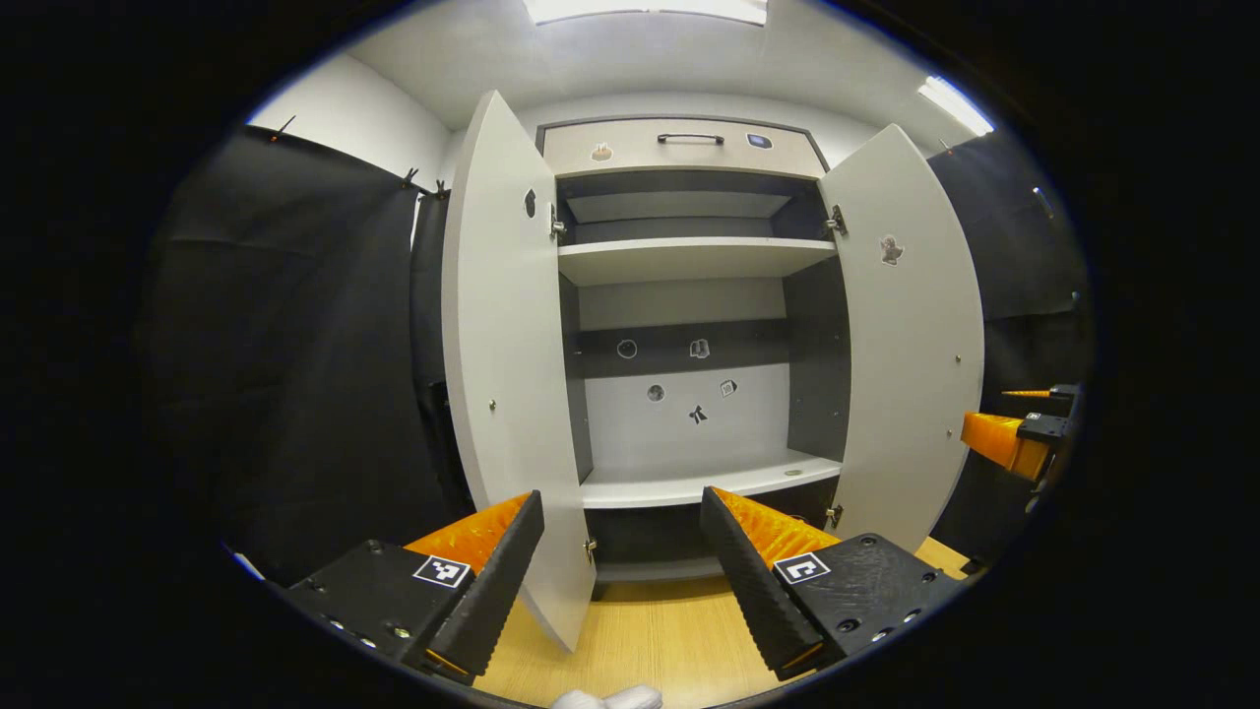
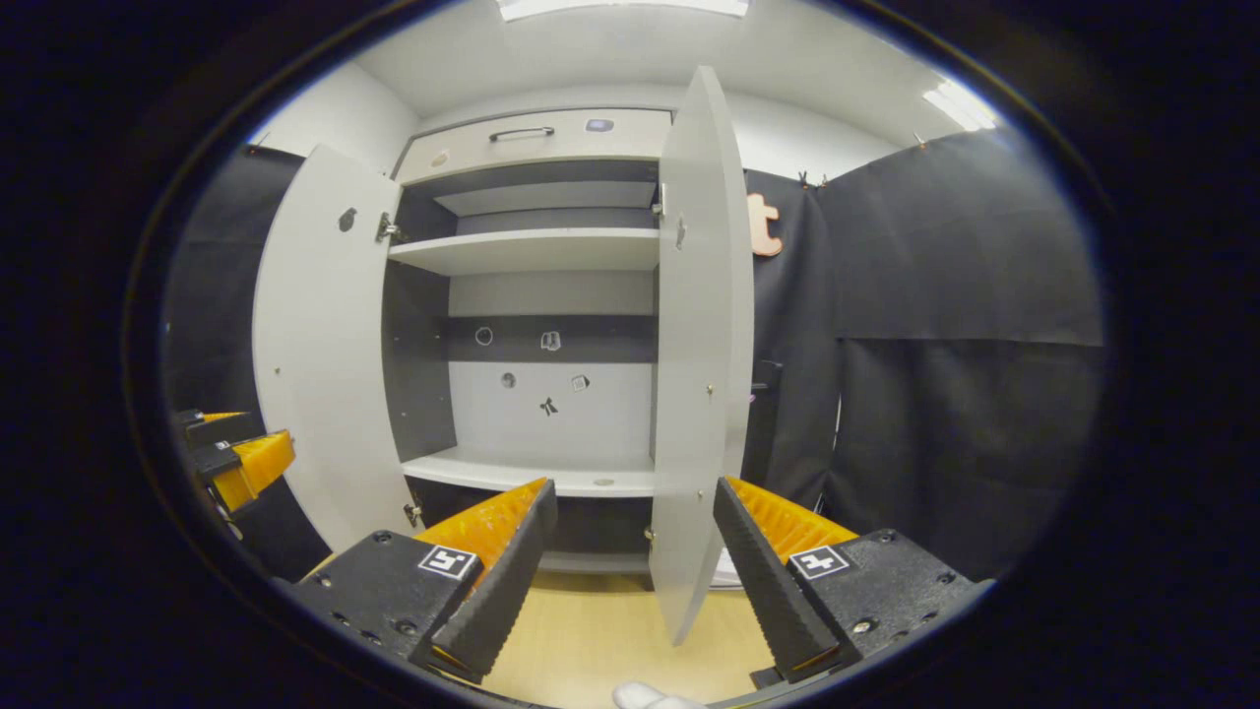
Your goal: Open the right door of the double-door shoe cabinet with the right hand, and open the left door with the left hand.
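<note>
- Your left gripper [image 1: 622, 522] has its jaws spread wide and grips nothing; the lower edge of the left door [image 1: 507, 394] stands in the gap between the fingers, and you cannot tell from here whether either finger touches it.
- Your right gripper [image 2: 635, 517] is likewise released, with the right door [image 2: 701, 374] rising edge-on between its fingers (again, contact is not clear).
- The cabinet [image 1: 689, 148] stands straight ahead with both doors swung out toward you, so its inside is in plain sight.
- Inside, an upper shelf [image 1: 694, 261] and a lower shelf [image 1: 709, 483] show, with small stickers [image 1: 698, 349] on the back panel.
- Above the doors sits a drawer front with a dark handle [image 1: 690, 138].
- In the left gripper view your other gripper pokes in at the right rim, beyond the right door.
- The floor [image 1: 650, 630] in front of the cabinet is light wood.
- Black cloth [image 2: 965, 354] hangs on both sides of the cabinet.
</note>
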A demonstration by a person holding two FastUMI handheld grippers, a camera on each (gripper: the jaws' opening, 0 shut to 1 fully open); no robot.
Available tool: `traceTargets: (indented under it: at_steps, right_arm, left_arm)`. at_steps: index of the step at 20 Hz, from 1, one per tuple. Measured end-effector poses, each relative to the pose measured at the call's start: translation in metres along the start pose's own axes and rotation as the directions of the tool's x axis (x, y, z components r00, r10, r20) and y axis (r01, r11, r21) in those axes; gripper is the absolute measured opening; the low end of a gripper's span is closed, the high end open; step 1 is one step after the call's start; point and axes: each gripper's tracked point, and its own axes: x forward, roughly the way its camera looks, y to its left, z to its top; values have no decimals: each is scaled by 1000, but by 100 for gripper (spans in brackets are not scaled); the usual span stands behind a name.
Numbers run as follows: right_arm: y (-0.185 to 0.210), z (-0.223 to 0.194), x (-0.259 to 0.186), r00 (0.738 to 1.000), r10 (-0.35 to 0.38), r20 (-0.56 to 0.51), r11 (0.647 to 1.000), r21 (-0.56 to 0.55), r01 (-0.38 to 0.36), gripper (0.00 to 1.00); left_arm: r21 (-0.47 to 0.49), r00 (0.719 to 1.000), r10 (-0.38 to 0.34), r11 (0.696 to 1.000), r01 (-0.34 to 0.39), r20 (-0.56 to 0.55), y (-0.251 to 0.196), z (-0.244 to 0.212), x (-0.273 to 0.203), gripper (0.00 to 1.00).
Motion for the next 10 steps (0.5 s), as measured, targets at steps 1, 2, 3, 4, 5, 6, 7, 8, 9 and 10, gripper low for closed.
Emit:
traceTargets:
  at_steps: [1, 2, 3, 4, 5, 6, 7, 8, 9, 10]
  right_arm:
    - [0, 0, 0, 1000, -2, 2, 1000, -3, 2, 100]
    - [-1, 0, -1, 1000, -7, 3, 1000, -7, 7, 99]
    - [-1, 0, -1, 1000, -10, 4, 1000, -9, 10, 99]
    - [-1, -1, -2, 1000, -12, 3, 1000, -10, 12, 99]
    - [-1, 0, -2, 1000, -15, 2, 1000, -11, 15, 99]
    - [-1, -1, -2, 1000, -16, 1, 1000, -11, 16, 100]
    - [-1, -1, -3, 1000, -17, 2, 1000, -12, 17, 100]
    - [-1, -1, -4, 1000, -20, 2, 1000, -13, 21, 100]
    - [0, -1, -3, 1000, -19, 2, 1000, -15, 19, 100]
    - [1, -1, -4, 1000, -19, 2, 1000, -18, 19, 99]
  left_arm:
    - [2, 1000, -1, 1000, 1, -6, 1, -2, 0, 96]
    - [2, 1000, -1, 1000, 1, -11, 1, -4, -1, 96]
    - [0, 1000, 0, 1000, 0, -14, 2, -6, -1, 96]
    - [-1, 1000, -2, 1000, 2, -16, 2, -6, -1, 96]
    - [-4, 1000, -5, 1000, 5, -17, 2, -7, -1, 96]
    - [-6, 1000, -7, 1000, 7, -18, 2, -8, -2, 96]
    - [-6, 1000, -6, 1000, 6, -20, 3, -9, -3, 96]
    - [-5, 1000, -4, 1000, 4, -22, 4, -10, -3, 96]
    - [-5, 1000, -3, 1000, 3, -22, 5, -11, -4, 96]
    - [-8, 1000, -4, 1000, 4, -23, 6, -11, -3, 96]
